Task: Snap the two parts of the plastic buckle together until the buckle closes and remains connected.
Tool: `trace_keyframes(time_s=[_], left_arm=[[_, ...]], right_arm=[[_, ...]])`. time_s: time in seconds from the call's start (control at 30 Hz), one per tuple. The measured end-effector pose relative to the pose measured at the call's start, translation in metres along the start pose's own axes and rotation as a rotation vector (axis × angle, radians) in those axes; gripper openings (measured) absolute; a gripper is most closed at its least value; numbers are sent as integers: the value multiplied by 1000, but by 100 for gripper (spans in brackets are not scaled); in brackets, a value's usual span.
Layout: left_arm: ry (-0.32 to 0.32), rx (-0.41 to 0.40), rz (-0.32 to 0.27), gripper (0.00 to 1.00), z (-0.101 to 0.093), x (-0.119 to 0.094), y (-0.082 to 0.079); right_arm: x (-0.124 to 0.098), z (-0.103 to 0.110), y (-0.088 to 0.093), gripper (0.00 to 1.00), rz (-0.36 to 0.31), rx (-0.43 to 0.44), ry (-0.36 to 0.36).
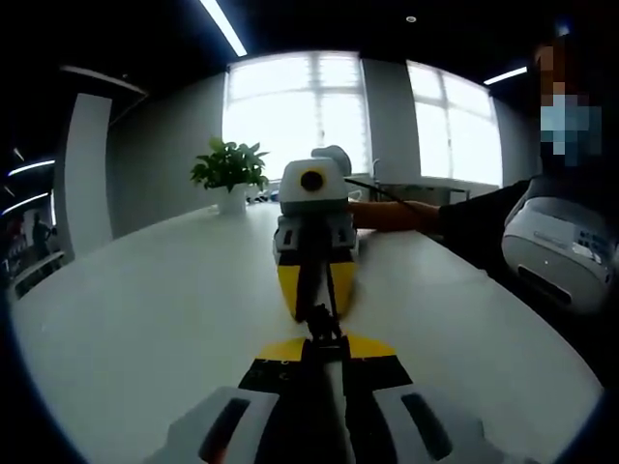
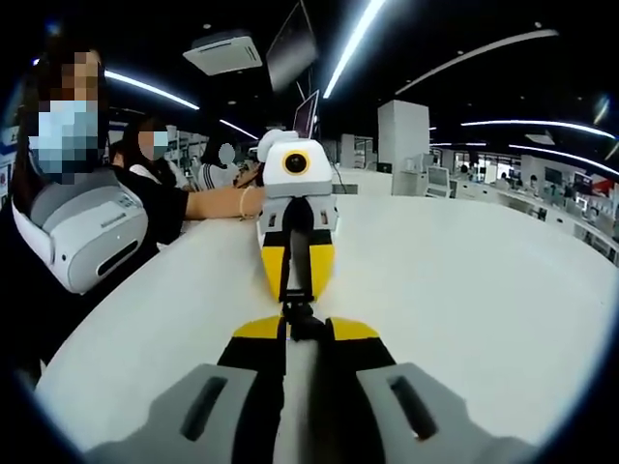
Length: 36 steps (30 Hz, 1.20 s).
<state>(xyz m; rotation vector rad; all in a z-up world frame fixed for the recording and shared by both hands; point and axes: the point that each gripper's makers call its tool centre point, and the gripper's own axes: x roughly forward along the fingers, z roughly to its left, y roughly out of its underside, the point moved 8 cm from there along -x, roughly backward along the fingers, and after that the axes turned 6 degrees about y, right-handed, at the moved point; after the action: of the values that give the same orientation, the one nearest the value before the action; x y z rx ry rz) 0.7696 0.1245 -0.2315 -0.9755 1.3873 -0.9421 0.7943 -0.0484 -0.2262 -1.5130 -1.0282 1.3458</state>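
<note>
Left gripper [image 1: 324,346] and right gripper [image 2: 308,329], each clamped on a black strap, meet nose to nose at the buckle [image 1: 322,327] above the white desk [image 1: 164,319].

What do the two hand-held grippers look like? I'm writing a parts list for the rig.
Both match. The left hand-held gripper has pale grey finger housings with dark slots, black inner faces and yellow jaw tips; the right hand-held gripper has the same. Seen from the front in the other's view, each shows a white-grey body narrowing to a yellow wedge split by a black central strip. No cables or markings are legible.
</note>
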Motion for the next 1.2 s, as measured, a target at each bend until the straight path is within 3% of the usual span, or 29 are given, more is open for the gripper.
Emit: trace_keyframes(time_s=[0.33, 0.77, 1.2], left_arm=[[-3, 1, 1, 11, 0, 0, 0], [-15, 10, 4, 10, -2, 0, 1], [-28, 36, 11, 10, -3, 0, 1]], right_arm=[[2, 4, 1, 13, 3, -1, 10], [5, 13, -2, 12, 7, -87, 49], [6, 15, -3, 11, 9, -84, 74]])
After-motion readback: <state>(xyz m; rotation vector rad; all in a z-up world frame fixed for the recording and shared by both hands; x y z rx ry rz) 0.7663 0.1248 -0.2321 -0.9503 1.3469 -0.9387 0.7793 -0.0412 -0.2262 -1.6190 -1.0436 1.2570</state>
